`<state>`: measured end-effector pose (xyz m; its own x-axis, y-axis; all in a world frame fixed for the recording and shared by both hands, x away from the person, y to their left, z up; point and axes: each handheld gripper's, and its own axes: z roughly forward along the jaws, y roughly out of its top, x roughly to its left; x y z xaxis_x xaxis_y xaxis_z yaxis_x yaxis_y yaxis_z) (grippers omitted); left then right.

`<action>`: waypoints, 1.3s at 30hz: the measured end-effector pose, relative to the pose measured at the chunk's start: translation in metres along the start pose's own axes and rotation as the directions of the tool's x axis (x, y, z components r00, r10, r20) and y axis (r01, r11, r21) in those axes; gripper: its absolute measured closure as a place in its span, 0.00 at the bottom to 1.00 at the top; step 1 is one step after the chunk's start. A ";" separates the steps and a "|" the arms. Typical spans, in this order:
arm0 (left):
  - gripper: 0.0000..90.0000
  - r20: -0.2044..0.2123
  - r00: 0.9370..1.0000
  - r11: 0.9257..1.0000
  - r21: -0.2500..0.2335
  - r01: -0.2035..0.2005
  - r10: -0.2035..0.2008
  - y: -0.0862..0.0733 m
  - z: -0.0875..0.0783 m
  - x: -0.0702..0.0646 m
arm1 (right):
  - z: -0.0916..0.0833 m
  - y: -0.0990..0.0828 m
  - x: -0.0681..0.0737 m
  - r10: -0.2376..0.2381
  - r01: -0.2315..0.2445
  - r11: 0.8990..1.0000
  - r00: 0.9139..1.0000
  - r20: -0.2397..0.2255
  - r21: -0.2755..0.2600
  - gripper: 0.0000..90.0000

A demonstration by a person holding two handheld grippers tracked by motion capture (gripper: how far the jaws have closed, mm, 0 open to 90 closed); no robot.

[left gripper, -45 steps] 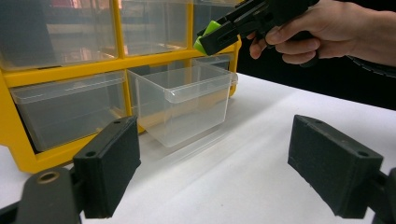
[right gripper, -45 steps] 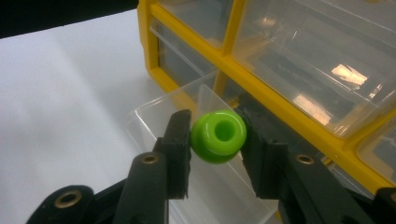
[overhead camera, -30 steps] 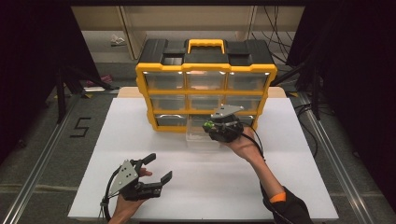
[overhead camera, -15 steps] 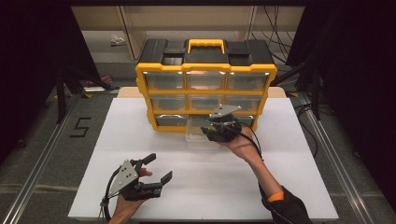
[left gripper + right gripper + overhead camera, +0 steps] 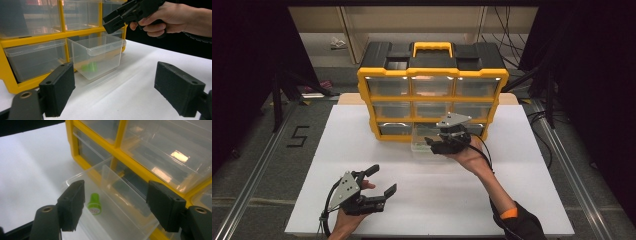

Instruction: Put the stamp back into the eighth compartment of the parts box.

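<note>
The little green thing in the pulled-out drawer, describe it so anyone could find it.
Start at the yellow organizer on the white table. Its bottom middle clear drawer is pulled out. Lying inside is a small green stamp, the only coloured item among clear, empty-looking drawers.

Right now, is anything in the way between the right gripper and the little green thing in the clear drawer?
No. The right gripper hangs above the pulled-out drawer, its fingers just spread apart, and the green thing lies uncovered on the drawer's floor below.
</note>
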<state>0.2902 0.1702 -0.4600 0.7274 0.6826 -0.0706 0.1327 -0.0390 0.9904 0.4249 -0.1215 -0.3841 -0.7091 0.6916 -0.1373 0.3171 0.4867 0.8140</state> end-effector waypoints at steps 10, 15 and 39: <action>0.18 0.009 1.000 1.000 0.003 -0.003 0.003 0.000 0.000 -0.001 | -0.013 -0.005 0.017 -0.006 0.005 0.998 1.000 -0.028 -0.064 0.33; 0.18 0.011 1.000 1.000 0.003 0.000 0.000 0.000 0.000 0.000 | -0.016 -0.009 0.021 -0.006 0.004 0.997 1.000 -0.030 -0.078 0.33; 0.18 0.013 1.000 1.000 0.009 -0.005 0.005 -0.001 0.001 -0.001 | -0.047 -0.032 0.036 0.002 -0.014 0.983 0.998 -0.065 -0.183 0.28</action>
<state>0.2901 0.1694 -0.4607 0.7365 0.6731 -0.0668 0.1351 -0.0496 0.9896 0.3595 -0.1375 -0.3882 -0.7478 0.6566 -0.0983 0.2064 0.3707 0.9055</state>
